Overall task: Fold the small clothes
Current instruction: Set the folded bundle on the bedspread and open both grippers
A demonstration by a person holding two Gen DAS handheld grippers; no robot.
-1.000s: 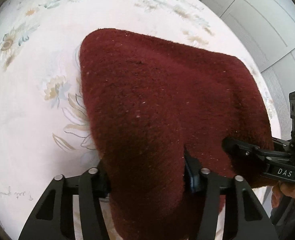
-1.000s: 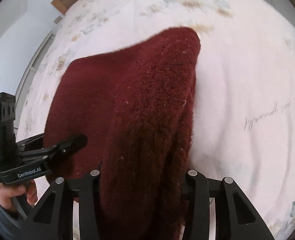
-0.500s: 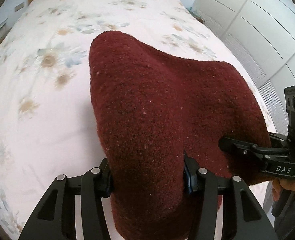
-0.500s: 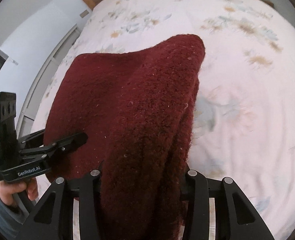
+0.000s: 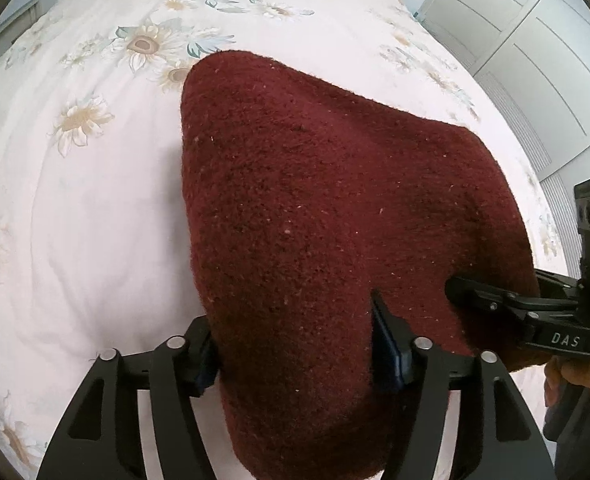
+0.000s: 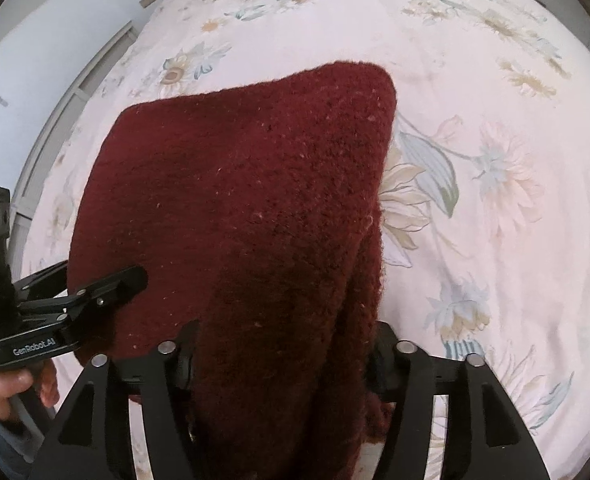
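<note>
1. While both pairs of tongs point down over the floral bedspread (image 5: 95, 220), we see the dark red knitted garment (image 5: 315, 220) spread between them, its far edge lying on the bed and its near edge gathered into the two jaws.
2. Our left gripper (image 5: 295, 344) has a thick fold of the garment between its fingers – the jaws are opening, yet the cloth fills the whole gap and touches both pads.
3. Our right gripper (image 6: 283, 356) shows the same: its jaws are opening with a bunched fold of the garment between them, the knit pressed against both fingers.
4. From the left wrist view, the right gripper's tip lies against the garment's right edge – a hand (image 5: 567, 376) holds its handle.
5. White wardrobe doors (image 5: 535, 60) stand beside the bed.
</note>
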